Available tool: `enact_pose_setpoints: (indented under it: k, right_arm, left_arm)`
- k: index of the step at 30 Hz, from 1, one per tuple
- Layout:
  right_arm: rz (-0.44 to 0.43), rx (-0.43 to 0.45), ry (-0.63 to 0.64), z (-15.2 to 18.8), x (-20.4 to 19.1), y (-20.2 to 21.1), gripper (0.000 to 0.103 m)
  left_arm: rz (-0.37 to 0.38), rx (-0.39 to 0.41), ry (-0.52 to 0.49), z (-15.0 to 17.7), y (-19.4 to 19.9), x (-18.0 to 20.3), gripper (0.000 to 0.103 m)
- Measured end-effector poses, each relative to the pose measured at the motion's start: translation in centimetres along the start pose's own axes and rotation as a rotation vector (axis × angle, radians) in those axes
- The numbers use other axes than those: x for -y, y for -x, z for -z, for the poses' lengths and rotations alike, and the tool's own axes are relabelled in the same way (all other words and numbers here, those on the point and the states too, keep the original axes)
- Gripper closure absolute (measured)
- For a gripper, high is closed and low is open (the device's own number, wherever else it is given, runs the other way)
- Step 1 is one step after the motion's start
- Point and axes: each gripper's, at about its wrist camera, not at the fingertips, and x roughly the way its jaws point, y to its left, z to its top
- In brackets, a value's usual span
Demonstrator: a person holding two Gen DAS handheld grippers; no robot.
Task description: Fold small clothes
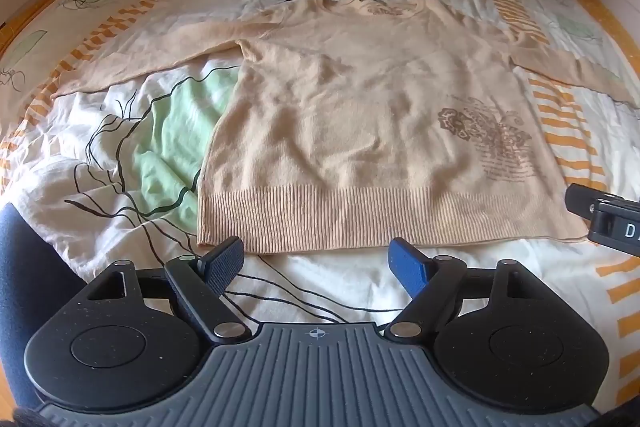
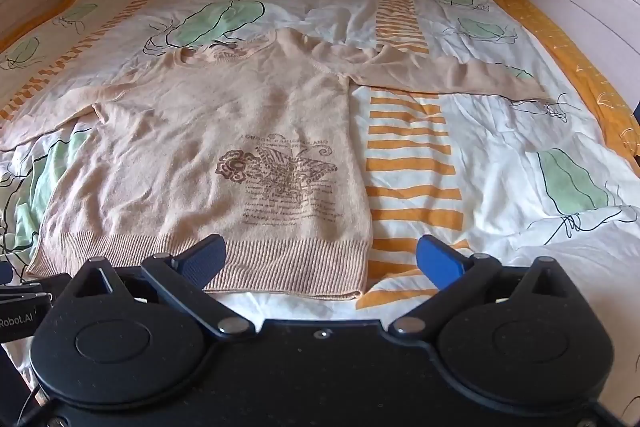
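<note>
A beige knit sweater point(image 1: 360, 115) with a brown butterfly print lies flat, face up, on the bed, both sleeves spread out sideways; it also shows in the right wrist view point(image 2: 208, 155). Its ribbed hem point(image 1: 360, 219) faces me. My left gripper point(image 1: 318, 261) is open and empty, just short of the hem near its left corner. My right gripper point(image 2: 320, 263) is open and empty, over the hem's right corner point(image 2: 352, 287). The right gripper's body shows at the right edge of the left wrist view point(image 1: 604, 219).
The bed cover point(image 2: 500, 155) is white with green leaves and orange stripes, and is wrinkled. A white bed frame point(image 2: 580, 11) runs along the right side and the far end. A dark blue shape point(image 1: 24, 267) sits at the near left.
</note>
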Motion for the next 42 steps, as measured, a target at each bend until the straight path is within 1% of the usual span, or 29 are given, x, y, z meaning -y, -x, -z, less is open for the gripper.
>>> enact_pose_setpoints:
  k: [42]
  right_arm:
    - [-0.023, -0.034, 0.027, -0.14, -0.60, -0.74, 0.002]
  left_arm:
    - [-0.002, -0.002, -0.006, 0.44, -0.29, -0.30, 0.024]
